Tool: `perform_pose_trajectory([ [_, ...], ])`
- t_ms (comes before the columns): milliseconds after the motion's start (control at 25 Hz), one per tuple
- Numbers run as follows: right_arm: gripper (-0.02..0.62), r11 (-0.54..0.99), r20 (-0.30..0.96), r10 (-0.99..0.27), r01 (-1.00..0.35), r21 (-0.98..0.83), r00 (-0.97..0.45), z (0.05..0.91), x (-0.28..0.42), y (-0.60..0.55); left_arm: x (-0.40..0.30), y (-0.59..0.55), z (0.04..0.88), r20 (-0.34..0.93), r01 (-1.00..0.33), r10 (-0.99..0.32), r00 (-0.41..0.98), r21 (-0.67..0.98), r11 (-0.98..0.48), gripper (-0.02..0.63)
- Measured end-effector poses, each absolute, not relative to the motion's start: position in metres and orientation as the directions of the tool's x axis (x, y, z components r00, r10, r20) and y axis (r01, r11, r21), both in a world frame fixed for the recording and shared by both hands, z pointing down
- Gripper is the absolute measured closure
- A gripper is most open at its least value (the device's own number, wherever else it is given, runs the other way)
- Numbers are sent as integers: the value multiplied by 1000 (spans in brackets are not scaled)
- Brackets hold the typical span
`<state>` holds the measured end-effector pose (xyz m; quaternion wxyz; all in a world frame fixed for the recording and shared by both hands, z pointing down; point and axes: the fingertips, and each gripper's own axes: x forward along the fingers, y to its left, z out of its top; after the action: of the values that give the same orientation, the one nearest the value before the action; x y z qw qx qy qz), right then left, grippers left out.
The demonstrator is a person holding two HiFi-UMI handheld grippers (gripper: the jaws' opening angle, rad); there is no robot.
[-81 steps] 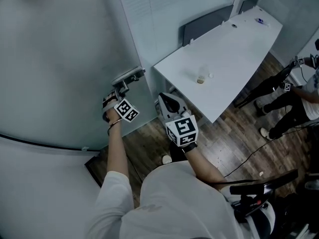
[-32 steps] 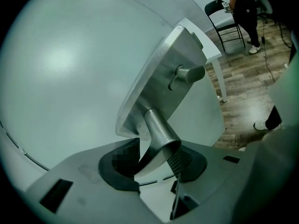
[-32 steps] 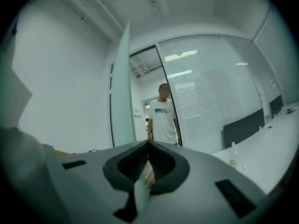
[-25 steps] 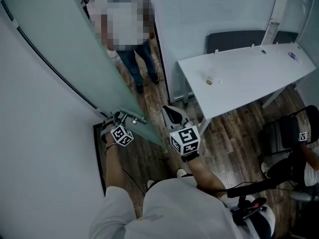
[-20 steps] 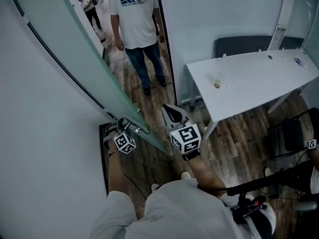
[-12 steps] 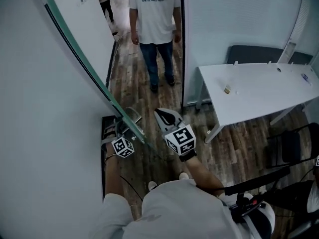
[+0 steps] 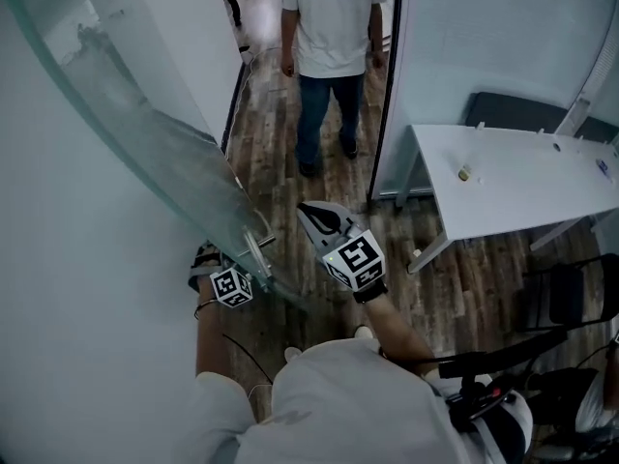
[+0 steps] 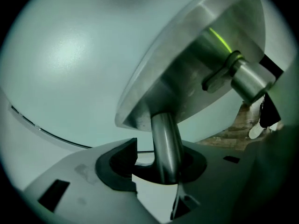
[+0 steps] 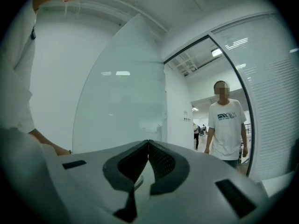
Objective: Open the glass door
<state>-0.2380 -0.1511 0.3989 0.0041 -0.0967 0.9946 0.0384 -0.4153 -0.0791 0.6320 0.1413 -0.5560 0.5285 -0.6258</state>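
At the free edge of the glass door point(image 7: 164, 158), which stands swung well inward and close to the white wall point(image 7: 68, 336) on the left, the door handle point(image 7: 257, 249) is held by the left gripper point(image 7: 240, 262). Its jaws are closed part-way onto the round steel lever, which is seated in the hollow of the dark pads. The right gripper point(image 7: 309, 213) is carried level just beside the door's edge, its jaws pressed together on nothing. A slip is judged the main risk, since the lever is smooth and is caught only near the jaw tips; should it be pulled at a slant, the bar could be drawn out and the door left to swing free. The glass could also be brought against the wall if the swing is not checked, and the idle right gripper could be struck by the door's edge. A person in a white T-shirt point(image 7: 334, 27) is seen standing in the opened doorway, so a rebounding door would be sent that way. The floor point(image 7: 290, 162) is laid with dark wood planks. On the right of the room a white table point(image 7: 522, 196) bearing one small object is set against a frosted partition point(image 7: 503, 37), with a dark chair point(image 7: 571, 293) near it, and a bright corridor is seen beyond the doorway.
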Motion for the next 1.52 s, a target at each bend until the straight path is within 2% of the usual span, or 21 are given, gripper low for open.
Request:
perform_pose_trajectory([
  [240, 594, 989, 12, -74, -72, 130, -997, 413, -289, -91, -443, -27, 646, 559, -344, -761, -331, -822, -454, 443],
  [560, 594, 968, 95, 83, 103, 227, -992, 432, -365, -17, -500, 31, 636, 527, -337, -763, -374, -844, -417, 443],
  [760, 592, 913, 220, 198, 262, 313, -955, 461, -407, 31, -535, 75, 635, 497, -382, -737, -458, -858, -342, 443],
  [880, 576, 851, 324, 258, 373, 370, -910, 494, -434, 63, -559, 116, 628, 485, -452, -713, -506, -854, -259, 443],
  [960, 493, 803, 409, 272, 440, 403, -871, 522, -451, 77, -576, 143, 627, 483, -491, -688, -542, -846, -207, 445],
  [1000, 486, 777, 450, 270, 469, 420, -851, 535, -459, 81, -583, 157, 627, 482, -509, -672, -562, -842, -179, 445],
  [1120, 480, 701, 547, 255, 543, 464, -797, 567, -482, 94, -600, 201, 627, 480, -592, -638, -602, -805, -46, 445],
  [1280, 479, 616, 634, 231, 615, 492, -738, 599, -523, 119, -618, 261, 623, 451, -697, -630, -633, -686, 209, 445],
  [1520, 466, 572, 690, 227, 667, 477, -688, 617, -572, 156, -625, 329, 614, 360, -734, -643, -675, -416, 537, 486],
])
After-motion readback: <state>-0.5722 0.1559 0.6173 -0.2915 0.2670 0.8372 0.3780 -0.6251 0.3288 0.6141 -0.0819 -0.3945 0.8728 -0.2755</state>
